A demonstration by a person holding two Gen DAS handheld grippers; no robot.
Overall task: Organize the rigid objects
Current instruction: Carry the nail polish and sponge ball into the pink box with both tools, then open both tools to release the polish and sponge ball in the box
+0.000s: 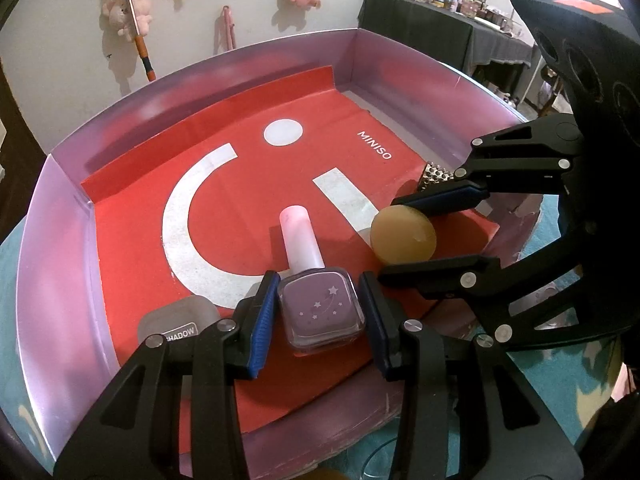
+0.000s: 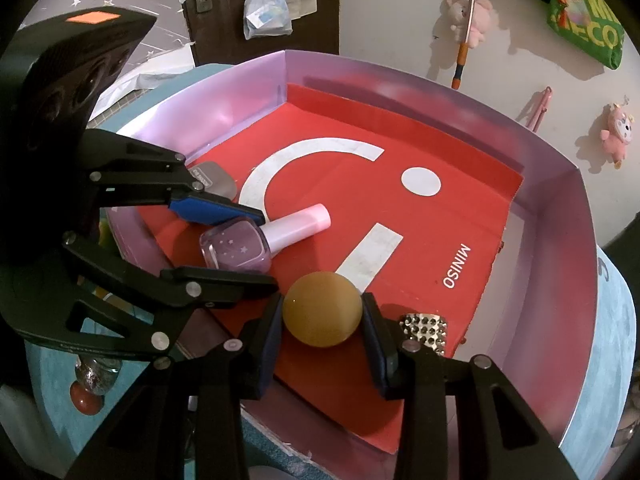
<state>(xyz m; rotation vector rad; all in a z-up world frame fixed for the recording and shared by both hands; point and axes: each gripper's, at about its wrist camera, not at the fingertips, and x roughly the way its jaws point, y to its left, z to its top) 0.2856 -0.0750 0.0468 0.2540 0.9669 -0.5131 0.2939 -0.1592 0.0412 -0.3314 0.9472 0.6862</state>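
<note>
A lilac nail polish bottle (image 1: 320, 312) with a pale pink cap (image 1: 300, 240) lies on the red liner of a pink tray (image 1: 64, 240). My left gripper (image 1: 319, 280) is shut on its square glass body, one blue pad on each side. A tan ball (image 1: 402, 234) sits just right of the cap, with my right gripper (image 1: 387, 240) shut on it. In the right wrist view the tan ball (image 2: 322, 308) fills the gap between the pads of my right gripper (image 2: 323, 302). To its left my left gripper (image 2: 269, 250) grips the bottle (image 2: 236, 248).
A grey eyeshadow case (image 1: 176, 324) (image 2: 212, 178) lies at one near corner of the tray. A studded silver piece (image 1: 434, 178) (image 2: 426, 328) lies beside the ball. The tray's walls (image 2: 560, 240) rise on three sides. A teal cloth (image 2: 616, 320) covers the table around it.
</note>
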